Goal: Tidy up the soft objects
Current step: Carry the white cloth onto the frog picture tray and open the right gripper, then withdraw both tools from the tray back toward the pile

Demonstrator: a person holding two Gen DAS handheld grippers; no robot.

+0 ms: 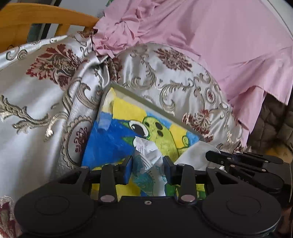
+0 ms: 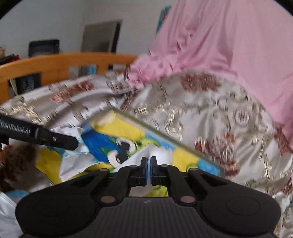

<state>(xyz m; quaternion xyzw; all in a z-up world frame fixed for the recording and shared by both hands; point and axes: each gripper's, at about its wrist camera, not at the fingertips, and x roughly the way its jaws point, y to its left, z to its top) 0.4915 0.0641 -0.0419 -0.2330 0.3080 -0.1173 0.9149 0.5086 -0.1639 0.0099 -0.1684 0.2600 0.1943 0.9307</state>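
A thin cloth printed in yellow, blue and green with a cartoon face [image 1: 117, 135] lies over a flat board on the bed; it also shows in the right wrist view [image 2: 117, 131]. My left gripper [image 1: 147, 167] has its jaws partly apart around a bunched white part of the cloth [image 1: 146, 153]. My right gripper [image 2: 148, 167] is shut on a white fold of the same cloth [image 2: 159, 153]. The left gripper's finger [image 2: 60, 140] shows at the left of the right wrist view, the right gripper [image 1: 245, 161] at the right of the left wrist view.
A silver quilt with dark red flowers [image 1: 45, 87] surrounds the cloth. A pink sheet [image 1: 228, 40] is heaped behind it. A wooden bed rail [image 1: 45, 16] runs at the back left. A dark quilted fabric [image 1: 271, 124] lies at the right.
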